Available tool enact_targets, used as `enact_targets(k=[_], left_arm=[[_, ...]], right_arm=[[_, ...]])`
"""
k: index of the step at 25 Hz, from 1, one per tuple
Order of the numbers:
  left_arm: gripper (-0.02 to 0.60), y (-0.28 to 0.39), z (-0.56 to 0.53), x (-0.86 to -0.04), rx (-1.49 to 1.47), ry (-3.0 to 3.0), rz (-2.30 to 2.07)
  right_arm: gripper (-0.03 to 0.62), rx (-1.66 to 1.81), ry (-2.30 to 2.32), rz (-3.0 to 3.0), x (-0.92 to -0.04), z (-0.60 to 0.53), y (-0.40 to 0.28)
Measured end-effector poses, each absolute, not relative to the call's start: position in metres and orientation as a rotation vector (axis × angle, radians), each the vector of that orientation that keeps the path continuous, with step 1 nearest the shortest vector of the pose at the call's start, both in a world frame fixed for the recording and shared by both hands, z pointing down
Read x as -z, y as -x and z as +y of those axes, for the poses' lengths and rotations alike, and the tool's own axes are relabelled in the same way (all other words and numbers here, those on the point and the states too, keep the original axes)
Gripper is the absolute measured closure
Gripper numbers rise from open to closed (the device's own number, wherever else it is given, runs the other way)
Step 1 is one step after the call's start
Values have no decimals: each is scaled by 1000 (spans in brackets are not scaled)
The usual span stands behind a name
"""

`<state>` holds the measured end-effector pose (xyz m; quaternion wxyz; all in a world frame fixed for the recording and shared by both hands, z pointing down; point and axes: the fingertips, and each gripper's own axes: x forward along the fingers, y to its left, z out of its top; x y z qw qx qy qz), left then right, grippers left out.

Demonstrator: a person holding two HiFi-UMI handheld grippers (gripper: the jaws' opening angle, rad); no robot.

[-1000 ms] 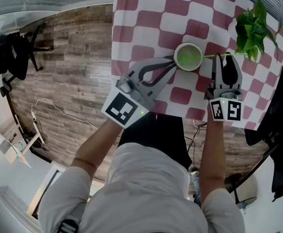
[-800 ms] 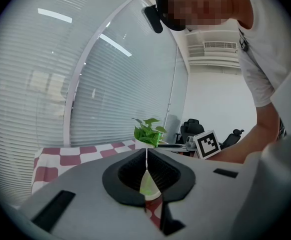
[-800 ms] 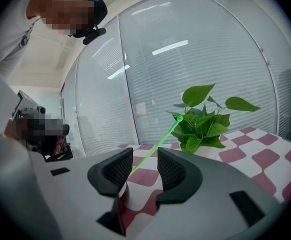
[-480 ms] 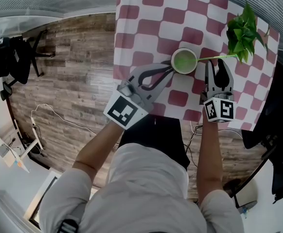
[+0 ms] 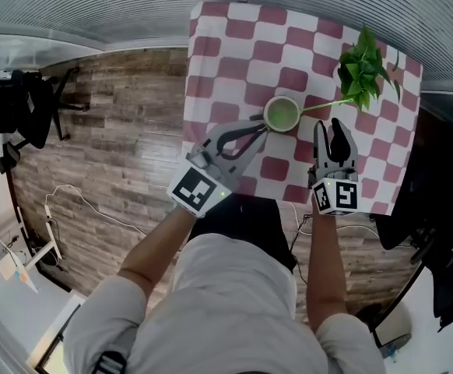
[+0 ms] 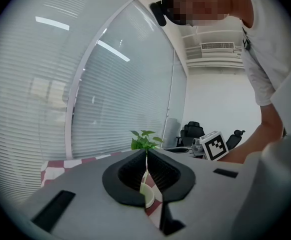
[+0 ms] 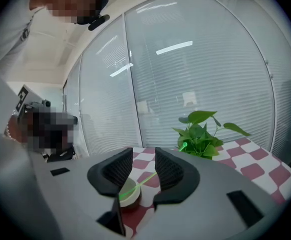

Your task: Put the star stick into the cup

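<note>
A white cup (image 5: pixel 282 114) with a green inside stands on the red-and-white checked table (image 5: pixel 234 53). The thin green star stick (image 5: pixel 320 105) rests in it and leans right toward the potted plant (image 5: pixel 363 72). My left gripper (image 5: pixel 261 125) hovers just left of the cup, fingertips together and nothing held. The cup (image 6: pixel 146 193) shows through its narrow gap. My right gripper (image 5: pixel 329 128) hangs near the stick's outer end. It is open and its jaws have just been opening. Beyond its empty jaws (image 7: pixel 143 154) lie the cup (image 7: pixel 128 194) and the stick (image 7: pixel 146 176).
The leafy plant (image 7: pixel 203 134) stands at the table's far right corner, close to the stick's star end. Window blinds run behind the table. A black office chair (image 5: pixel 24 107) and cables lie on the wooden floor to the left.
Both grippers have risen and drawn back from the cup toward the person. The stick stays leaning in the cup.
</note>
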<state>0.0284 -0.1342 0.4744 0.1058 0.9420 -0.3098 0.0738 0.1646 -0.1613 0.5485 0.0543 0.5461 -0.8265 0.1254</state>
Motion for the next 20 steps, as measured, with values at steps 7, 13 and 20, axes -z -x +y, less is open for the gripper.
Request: enact_targets(k=[7,13,20], left_arm=[[541,-30,-123,-443,-186,-2793,-919],[548,-33,-112,-419,-149,-2796,-902],[549,-38,-99,-385,-115,-2827,-883]], right_arm=[[461,-280,-1580,-2583,-488,-139,-146],[500,-241,-1525,-2627,-445,-122,-130],[533,-175,-1473,-2665,-398,-105,-121]])
